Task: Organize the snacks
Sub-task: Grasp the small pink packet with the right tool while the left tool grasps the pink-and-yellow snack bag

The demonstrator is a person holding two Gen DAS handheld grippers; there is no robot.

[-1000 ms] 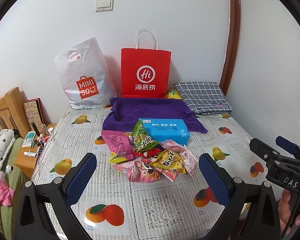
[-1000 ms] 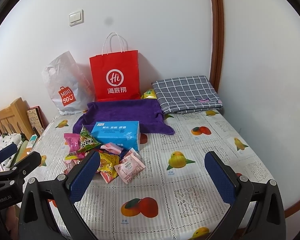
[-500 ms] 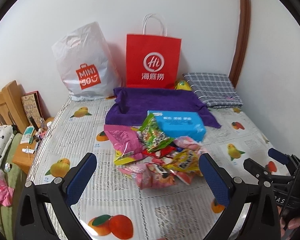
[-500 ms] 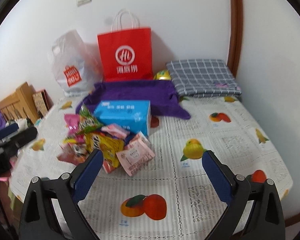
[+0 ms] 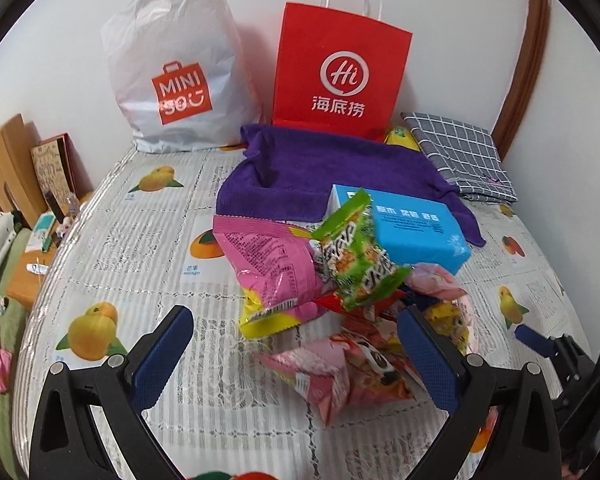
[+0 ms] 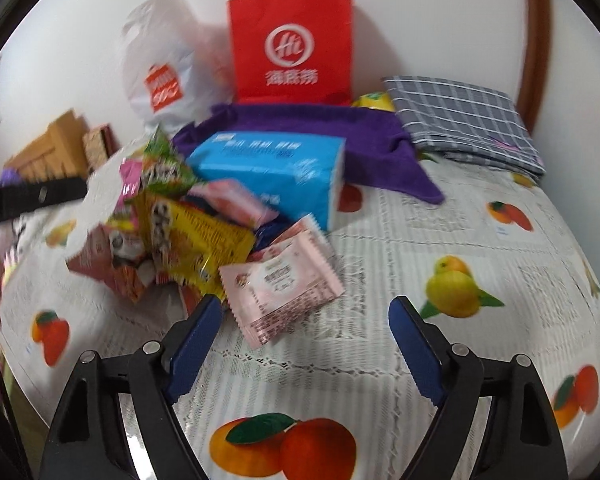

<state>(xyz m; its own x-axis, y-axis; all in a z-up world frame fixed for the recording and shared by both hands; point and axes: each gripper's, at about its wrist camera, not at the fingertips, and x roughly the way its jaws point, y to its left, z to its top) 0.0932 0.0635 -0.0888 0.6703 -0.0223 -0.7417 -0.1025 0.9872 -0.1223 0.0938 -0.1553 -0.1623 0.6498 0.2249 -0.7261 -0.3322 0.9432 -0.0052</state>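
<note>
Both tools dropped in closer on the snack pile, right tool narrowing but empty, pink packet at 12 o'clock, left tool released too.

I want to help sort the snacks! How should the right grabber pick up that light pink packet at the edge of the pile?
Probably pinch the pink packet by its near zigzag edge, coming from the front. It lies flat, tilted on the table, outermost in the pile, and that corner sticks out toward the open right gripper, whose jaws have just been closing with nothing between them.
</note>
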